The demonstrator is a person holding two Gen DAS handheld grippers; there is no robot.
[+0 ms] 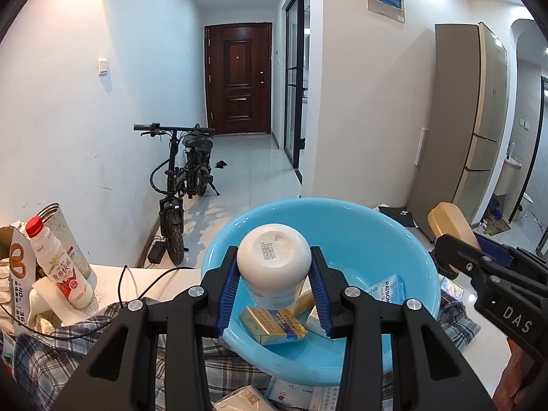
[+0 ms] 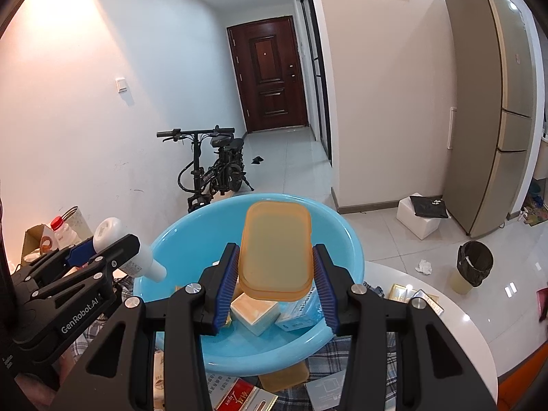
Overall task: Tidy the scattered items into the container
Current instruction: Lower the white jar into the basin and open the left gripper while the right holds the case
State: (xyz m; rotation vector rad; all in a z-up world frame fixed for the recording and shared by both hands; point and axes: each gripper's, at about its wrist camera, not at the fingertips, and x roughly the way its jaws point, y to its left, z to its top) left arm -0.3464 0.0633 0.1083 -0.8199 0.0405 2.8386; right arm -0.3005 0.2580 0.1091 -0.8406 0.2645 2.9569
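A light blue plastic basin (image 1: 394,250) (image 2: 191,239) sits on a plaid cloth on the table. My left gripper (image 1: 274,274) is shut on a white bottle (image 1: 274,263) and holds it over the basin; the bottle also shows in the right wrist view (image 2: 113,231). My right gripper (image 2: 275,275) is shut on a translucent orange lidded box (image 2: 275,250) and holds it over the basin; the box also shows in the left wrist view (image 1: 448,221). Inside the basin lie a yellow-blue packet (image 1: 270,323), a blue-white carton (image 1: 387,289) (image 2: 301,311) and a cream box (image 2: 255,311).
A red-capped milk bottle (image 1: 60,263), a pretzel carton (image 1: 19,274) and a tin (image 1: 66,229) stand at the table's left. Flat packets (image 2: 236,394) and another orange box (image 2: 284,376) lie on the plaid cloth (image 1: 51,359) in front of the basin. Small boxes (image 2: 414,296) lie to the right.
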